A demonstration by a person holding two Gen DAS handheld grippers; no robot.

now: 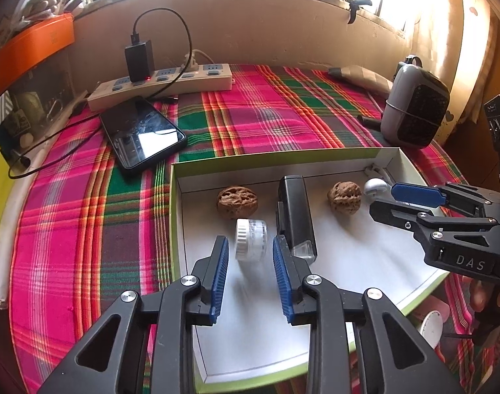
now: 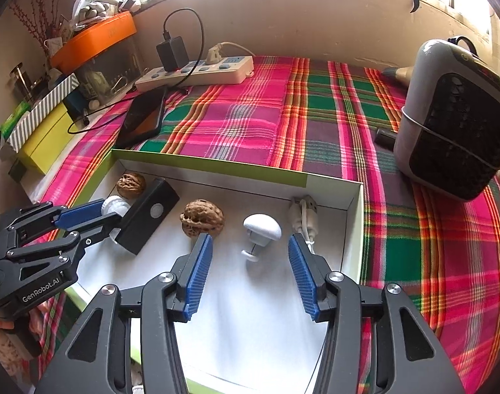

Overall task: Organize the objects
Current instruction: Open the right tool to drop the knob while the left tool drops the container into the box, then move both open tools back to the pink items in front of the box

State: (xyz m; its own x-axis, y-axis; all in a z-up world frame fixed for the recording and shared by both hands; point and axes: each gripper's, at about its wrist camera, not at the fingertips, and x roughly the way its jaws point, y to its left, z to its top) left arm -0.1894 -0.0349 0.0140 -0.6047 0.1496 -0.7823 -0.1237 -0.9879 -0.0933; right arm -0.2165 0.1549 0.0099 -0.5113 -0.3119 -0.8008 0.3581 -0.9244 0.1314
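Bright window light pours over a plaid tablecloth [image 2: 250, 115] in pink, green and orange, and on it sits a shallow white box with a green rim [image 1: 266, 159]. Inside the box everything is lined up along the far side: one walnut [image 1: 237, 202], a black rectangular device [image 1: 295, 211] lying flat, a second walnut [image 1: 344, 198], a white mushroom-shaped knob [image 2: 261, 229] and, tucked in the far right corner, a bundled white USB cable [image 2: 303, 216].

Left gripper [image 1: 250, 256] is angled down into the box, its blue pads parted and clear of a small clear jar with a white ribbed lid [image 1: 250, 239], which lies on its side on the box floor between the fingertips, just beside the black device. Nothing gripped there, the jar is released.

Right gripper [image 2: 250, 252] also points down into the box, jaws spread wide. The mushroom knob rests on the floor between the blue pads, touching neither, so it too is let go. The near walnut sits just left of the left pad.

Beyond the box, a dark smartphone [image 1: 143, 134] lies on the cloth near a white power strip [image 1: 161, 83] with a black charger plugged in. A grey and black desk fan [image 2: 453, 118] stands at the right, an orange box [image 2: 94, 39] back left.
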